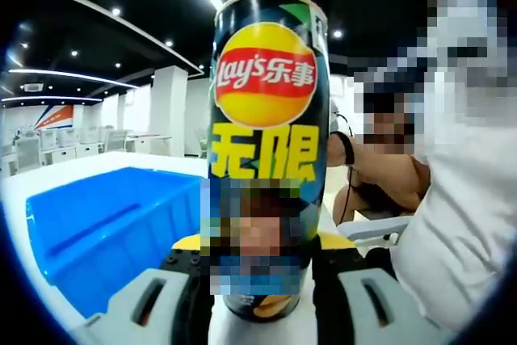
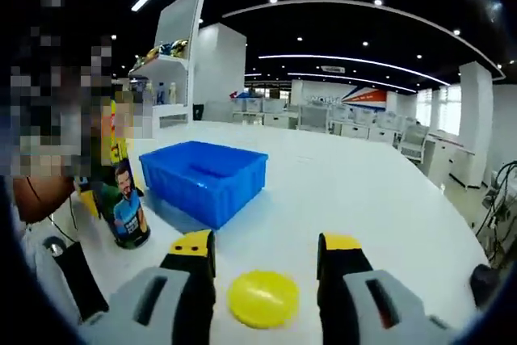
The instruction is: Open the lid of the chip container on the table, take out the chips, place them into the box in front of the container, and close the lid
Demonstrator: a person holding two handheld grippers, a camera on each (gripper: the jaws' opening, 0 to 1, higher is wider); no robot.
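In the left gripper view, the left gripper holds the chip container upright, its yellow-tipped fingers pressed against the lower part of the tall dark can from either side. The can's top rim shows no lid. Beside the can, toward the left of this view, sits the blue box on the white worktop. A person in a white top stands just beyond the can on the right.

In the right gripper view, the right gripper hovers low over the worktop with its fingers apart, gripping nothing. The yellow lid lies flat on the worktop between them, near the bottom of the view; whether the fingers touch it cannot be told. Farther off, the blue box rests on the worktop, and to its left the chip container stands just beside it, partly hidden. A white shelf with small items rises behind the can, and rows of desks and chairs fill the far room.
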